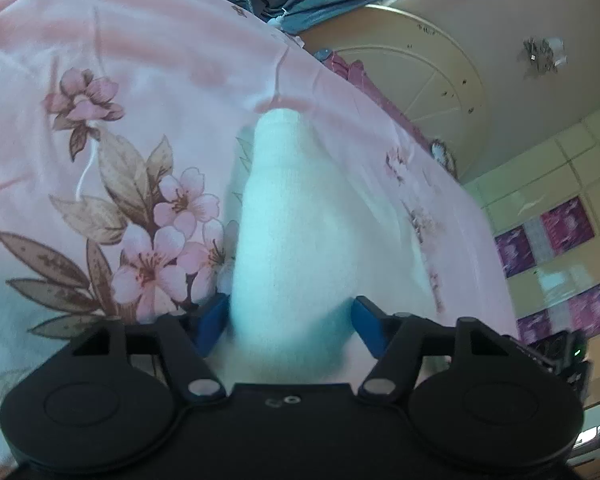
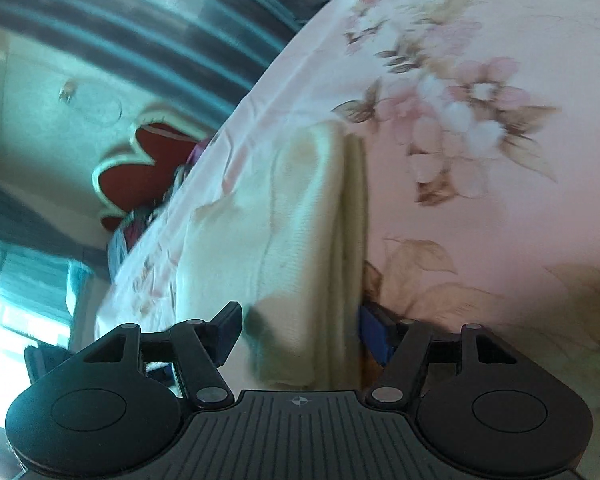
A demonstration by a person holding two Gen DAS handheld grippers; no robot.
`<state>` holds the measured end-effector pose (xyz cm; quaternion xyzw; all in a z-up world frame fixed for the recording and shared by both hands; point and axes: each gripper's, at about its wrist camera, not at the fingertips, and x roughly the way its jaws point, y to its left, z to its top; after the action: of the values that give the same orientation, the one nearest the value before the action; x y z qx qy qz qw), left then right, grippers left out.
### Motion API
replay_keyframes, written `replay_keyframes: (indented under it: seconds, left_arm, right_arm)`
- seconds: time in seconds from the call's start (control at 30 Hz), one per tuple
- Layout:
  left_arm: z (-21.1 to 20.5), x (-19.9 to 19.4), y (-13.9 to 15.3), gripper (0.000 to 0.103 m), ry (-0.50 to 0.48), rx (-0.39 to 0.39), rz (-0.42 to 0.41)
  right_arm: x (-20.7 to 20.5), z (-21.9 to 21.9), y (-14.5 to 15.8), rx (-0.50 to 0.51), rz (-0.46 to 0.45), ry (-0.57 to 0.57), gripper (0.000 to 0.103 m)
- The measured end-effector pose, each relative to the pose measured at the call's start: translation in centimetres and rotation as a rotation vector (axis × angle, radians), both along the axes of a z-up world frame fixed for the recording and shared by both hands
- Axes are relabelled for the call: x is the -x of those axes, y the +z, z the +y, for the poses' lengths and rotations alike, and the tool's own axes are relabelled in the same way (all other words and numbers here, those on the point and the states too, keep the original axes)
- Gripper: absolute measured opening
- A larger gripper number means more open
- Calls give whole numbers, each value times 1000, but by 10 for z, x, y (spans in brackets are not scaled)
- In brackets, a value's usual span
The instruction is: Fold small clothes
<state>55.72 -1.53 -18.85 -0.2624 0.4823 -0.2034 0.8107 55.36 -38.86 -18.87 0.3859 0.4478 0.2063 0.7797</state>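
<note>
Between the two blue fingers of my left gripper lies the white knitted piece of small clothing, which stretches away from me over the pink bed sheet printed with pink flowers and brown leaves. The jaws of this gripper stand partly apart; the left blue finger seems to touch the edge of the cloth, but the right one sits just beside it, and I cannot tell if the pads really press on the fabric. On the other side, my right gripper also has its jaws partly apart, with the same garment, which looks cream-white in this view, lying between them. Its dark left finger stands near the cloth with a shadow gap, and the blue right finger is just beside the folded edge, where I see two or three layers of fabric stacked together. I cannot say that this gripper holds the cloth. The garment rests flat on the sheet, near the edge of the bed. Behind the bed hang grey-blue striped curtains, and in the left wrist view a cream ceiling with round mouldings shows at the right. Both views are tilted and a little blurred.
</note>
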Motion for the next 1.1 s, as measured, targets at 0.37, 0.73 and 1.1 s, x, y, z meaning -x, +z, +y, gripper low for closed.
replay_keyframes:
  seconds: [0.37, 0.73, 1.1]
  left_arm:
    - [-51, 21, 44, 31, -78, -345, -199]
    - [37, 65, 80, 30, -41, -377, -266]
    - [163, 84, 78, 30, 24, -382, -173]
  right_arm:
    - [16, 58, 46, 367, -148, 44, 32]
    - [42, 174, 94, 434, -263, 155, 31]
    - [44, 313, 74, 409, -240, 259, 31]
